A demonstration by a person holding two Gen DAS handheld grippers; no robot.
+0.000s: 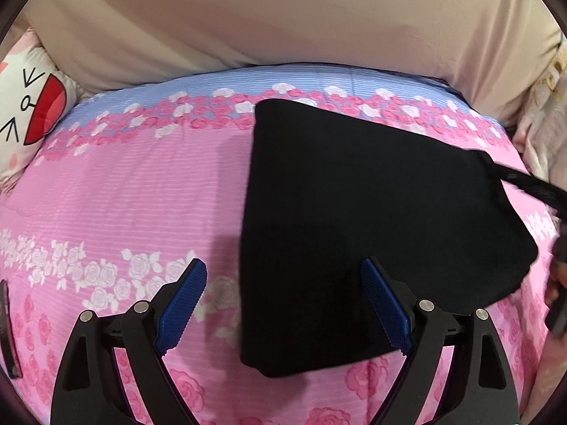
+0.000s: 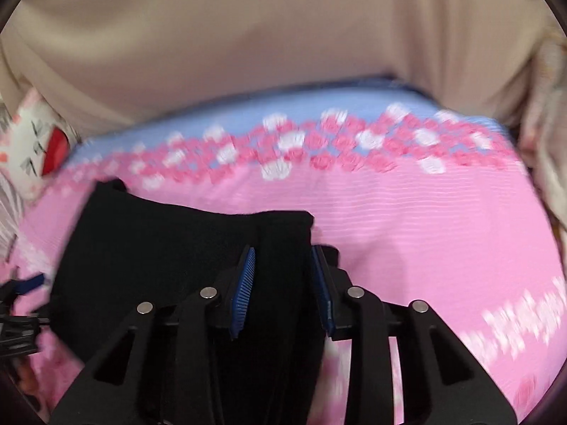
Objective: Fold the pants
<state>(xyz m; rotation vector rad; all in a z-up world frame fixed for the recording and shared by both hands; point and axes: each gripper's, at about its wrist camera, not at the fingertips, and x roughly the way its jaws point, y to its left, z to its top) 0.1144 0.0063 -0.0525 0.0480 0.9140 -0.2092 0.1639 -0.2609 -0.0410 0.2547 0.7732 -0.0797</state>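
The black pants (image 1: 372, 194) lie folded into a compact wedge on the pink floral bed sheet (image 1: 124, 194). My left gripper (image 1: 283, 269) hovers open and wide over their near left edge, with one blue pad above the sheet and the other above the cloth. In the right wrist view the pants (image 2: 159, 248) spread to the left. Their right-hand edge stands up between the pads of my right gripper (image 2: 283, 251), which is shut on it. That view is blurred.
A beige curtain or cover (image 1: 283, 17) hangs behind the bed. A white cartoon-face pillow (image 1: 32, 106) lies at the far left. Pale crumpled fabric (image 1: 542, 134) is at the right edge, and a dark flat object (image 1: 7, 329) sits at the near left.
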